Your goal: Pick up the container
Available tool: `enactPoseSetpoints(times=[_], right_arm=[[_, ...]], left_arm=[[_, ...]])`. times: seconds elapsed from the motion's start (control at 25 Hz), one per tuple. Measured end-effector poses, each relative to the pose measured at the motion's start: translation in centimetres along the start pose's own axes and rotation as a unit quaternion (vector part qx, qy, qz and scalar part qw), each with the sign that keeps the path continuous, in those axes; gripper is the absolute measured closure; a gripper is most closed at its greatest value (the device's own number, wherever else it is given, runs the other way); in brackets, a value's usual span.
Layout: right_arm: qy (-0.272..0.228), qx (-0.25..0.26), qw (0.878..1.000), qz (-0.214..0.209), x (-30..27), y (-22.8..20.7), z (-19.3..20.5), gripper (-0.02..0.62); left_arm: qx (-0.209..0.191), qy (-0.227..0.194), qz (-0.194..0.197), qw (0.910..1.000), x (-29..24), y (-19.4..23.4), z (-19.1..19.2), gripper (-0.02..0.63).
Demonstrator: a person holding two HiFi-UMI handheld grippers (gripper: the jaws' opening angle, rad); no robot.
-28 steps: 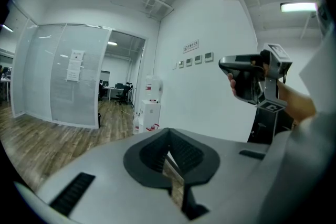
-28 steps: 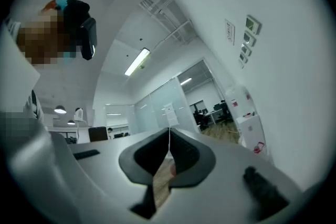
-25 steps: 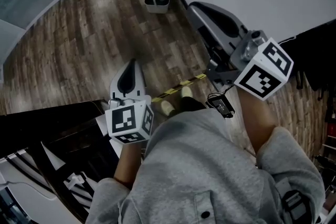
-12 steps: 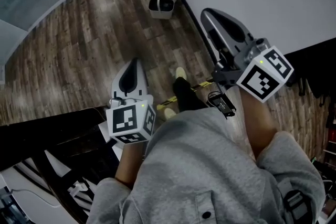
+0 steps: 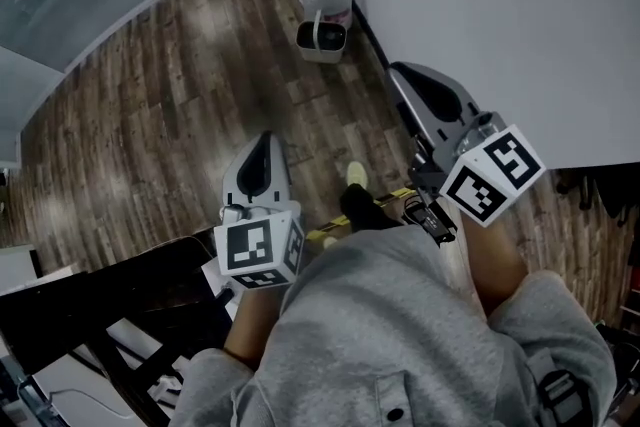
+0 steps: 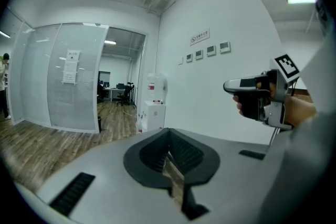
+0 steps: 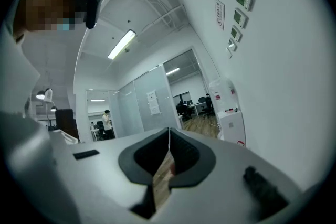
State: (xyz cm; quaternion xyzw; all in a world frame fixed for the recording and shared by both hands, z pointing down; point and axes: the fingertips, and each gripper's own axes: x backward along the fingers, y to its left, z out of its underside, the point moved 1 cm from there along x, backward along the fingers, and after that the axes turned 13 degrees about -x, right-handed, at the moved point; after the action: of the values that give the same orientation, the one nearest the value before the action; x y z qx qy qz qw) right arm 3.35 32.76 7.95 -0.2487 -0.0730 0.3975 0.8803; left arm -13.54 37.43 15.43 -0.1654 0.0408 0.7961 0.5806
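left gripper (image 6: 168,153) and right gripper (image 7: 168,147): smooth grey shells, ribbed black pads pressed together, empty. held forward, side by side, from grey-sleeved arms over wood-plank floor (image 5: 150,115). small white container (image 5: 322,36), looped handle, well ahead on floor against white wall (image 5: 500,15).

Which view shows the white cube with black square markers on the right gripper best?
The head view: the white marker cube sits close, with two marker faces clear. The left gripper view catches only one small, tilted face of it; the right gripper view shows none of it.
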Motion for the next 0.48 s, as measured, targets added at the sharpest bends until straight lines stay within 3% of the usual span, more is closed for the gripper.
enactPoseSetpoints(times=[0.24, 0.48], right_arm=[[0.029, 0.082, 0.995, 0.041, -3.5, -4.9, -0.4, 0.571], [0.036, 0.104, 0.993, 0.046, -5.7, -9.5, -2.1, 0.569]], left_arm=[[-0.003, 0.016, -0.001, 0.9999, -5.9, 1.2, -1.7, 0.592], [-0.01, 0.025, -0.006, 0.9996, -11.3, 1.5, -3.8, 0.594]])
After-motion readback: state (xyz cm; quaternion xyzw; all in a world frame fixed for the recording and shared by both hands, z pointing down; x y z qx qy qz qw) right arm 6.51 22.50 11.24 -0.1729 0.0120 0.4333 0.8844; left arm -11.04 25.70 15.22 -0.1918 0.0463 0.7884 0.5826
